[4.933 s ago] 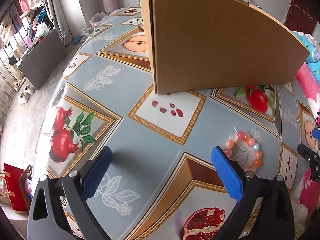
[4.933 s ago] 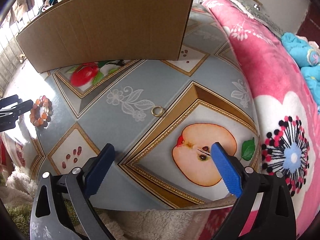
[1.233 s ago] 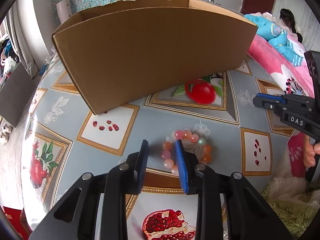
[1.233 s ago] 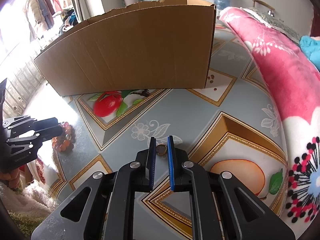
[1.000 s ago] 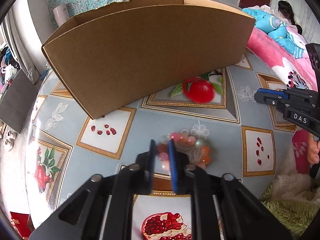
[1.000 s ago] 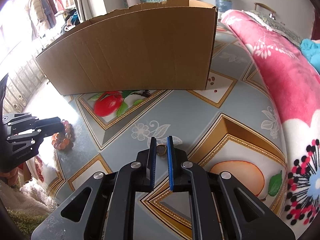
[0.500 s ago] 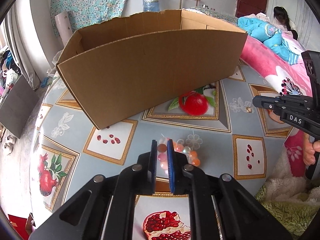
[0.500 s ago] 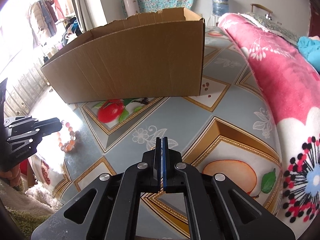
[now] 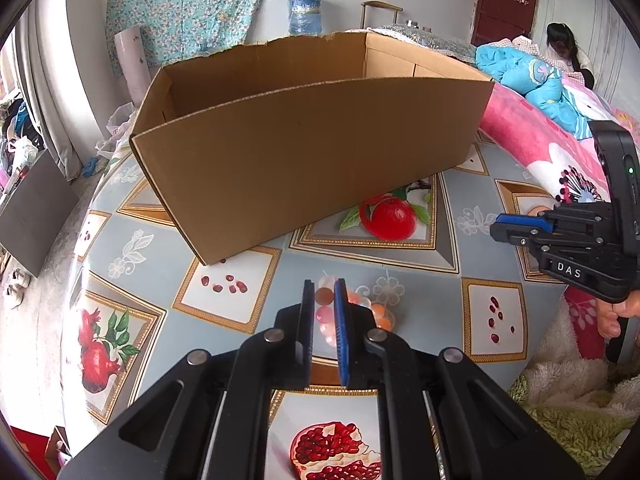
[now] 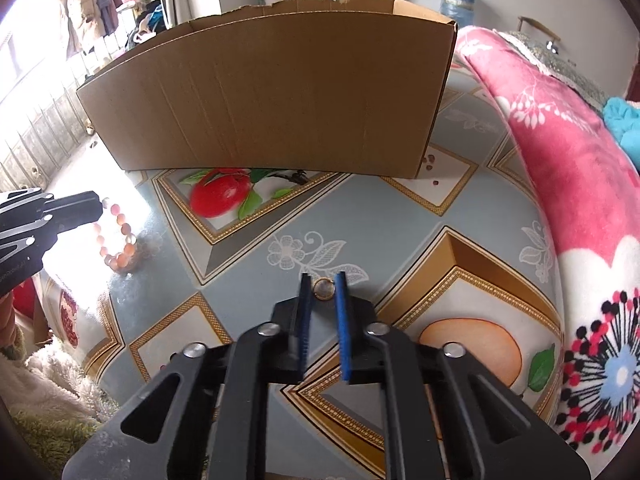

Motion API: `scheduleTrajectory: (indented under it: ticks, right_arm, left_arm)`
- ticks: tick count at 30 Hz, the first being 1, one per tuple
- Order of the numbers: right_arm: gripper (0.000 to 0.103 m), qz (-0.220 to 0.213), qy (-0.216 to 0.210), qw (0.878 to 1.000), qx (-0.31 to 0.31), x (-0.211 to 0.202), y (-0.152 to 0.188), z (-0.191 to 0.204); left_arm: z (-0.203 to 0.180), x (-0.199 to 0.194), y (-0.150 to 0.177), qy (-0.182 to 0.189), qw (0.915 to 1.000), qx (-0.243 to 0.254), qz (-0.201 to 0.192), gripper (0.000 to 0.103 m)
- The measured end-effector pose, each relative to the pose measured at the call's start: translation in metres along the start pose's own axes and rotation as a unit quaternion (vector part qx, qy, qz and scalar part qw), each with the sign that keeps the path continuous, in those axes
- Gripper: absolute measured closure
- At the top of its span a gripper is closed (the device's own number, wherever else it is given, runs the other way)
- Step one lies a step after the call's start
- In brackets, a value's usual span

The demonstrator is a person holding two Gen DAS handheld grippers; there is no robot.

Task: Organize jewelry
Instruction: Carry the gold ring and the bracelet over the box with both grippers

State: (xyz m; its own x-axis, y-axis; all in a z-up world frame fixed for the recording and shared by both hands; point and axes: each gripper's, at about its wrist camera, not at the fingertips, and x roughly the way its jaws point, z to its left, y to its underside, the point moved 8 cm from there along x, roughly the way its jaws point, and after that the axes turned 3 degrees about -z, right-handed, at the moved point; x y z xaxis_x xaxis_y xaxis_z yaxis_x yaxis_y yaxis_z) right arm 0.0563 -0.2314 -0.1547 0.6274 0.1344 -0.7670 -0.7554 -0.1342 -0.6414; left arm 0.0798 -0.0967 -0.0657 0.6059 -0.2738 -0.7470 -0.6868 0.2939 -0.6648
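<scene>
My left gripper [image 9: 321, 286] is shut on a bracelet of pink and orange beads [image 9: 372, 312] and holds it above the table; the bracelet hangs from the fingers in the right wrist view [image 10: 118, 236]. My right gripper [image 10: 323, 280] stands with its blue pads slightly apart around a small gold ring [image 10: 324, 289], which lies on the table between them. It also shows in the left wrist view [image 9: 516, 226]. An open cardboard box [image 9: 304, 152] stands behind both, its inside empty where visible.
The round table [image 10: 360, 216] has a fruit-print cloth. A pink flowered blanket [image 10: 560, 152] lies along the right edge. A fluffy cream and green rug [image 9: 580, 404] is below the table's near edge. A person [image 9: 568, 48] sits far back right.
My left gripper has closed on the bracelet and lifted it off the table. My right gripper, shut half a second ago, has opened slightly, and the ring shows between its pads again.
</scene>
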Motion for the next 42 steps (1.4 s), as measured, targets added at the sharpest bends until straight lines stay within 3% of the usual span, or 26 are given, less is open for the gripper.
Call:
scheduleTrajectory:
  ticks: [11, 19, 25, 30, 34, 37, 42]
  right_arm:
    - [0.095, -0.012, -0.002, 1.0, 0.011, -0.007, 0.002, -0.006]
    - [0.095, -0.056, -0.006, 0.998, 0.011, -0.037, -0.013, -0.001]
    - [0.095, -0.128, -0.02, 0.992, -0.01, -0.079, -0.053, 0.01]
    - [0.095, -0.204, -0.035, 0.978, -0.04, -0.116, -0.104, 0.015]
    - [0.095, -0.238, -0.05, 0.969, -0.047, -0.124, -0.139, 0.012]
    - [0.095, -0.248, -0.061, 0.966, -0.042, -0.117, -0.16, 0.005]
    - [0.095, -0.238, -0.07, 0.968, -0.029, -0.09, -0.175, -0.005]
  left_arm:
    - [0.001, -0.019, -0.01, 0.001, 0.9997, 0.001, -0.025, 0.094]
    - [-0.003, -0.049, -0.024, -0.002, 0.998, 0.018, -0.06, 0.094]
    - [-0.008, -0.088, -0.056, 0.016, 0.9932, 0.037, -0.11, 0.094]
    - [-0.01, -0.124, -0.1, 0.033, 0.9835, 0.059, -0.168, 0.094]
    - [-0.009, -0.126, -0.135, 0.044, 0.9786, 0.061, -0.192, 0.094]
    - [-0.007, -0.109, -0.154, 0.052, 0.9795, 0.056, -0.186, 0.094]
    - [0.0, -0.041, -0.17, 0.094, 0.9888, 0.01, -0.115, 0.094]
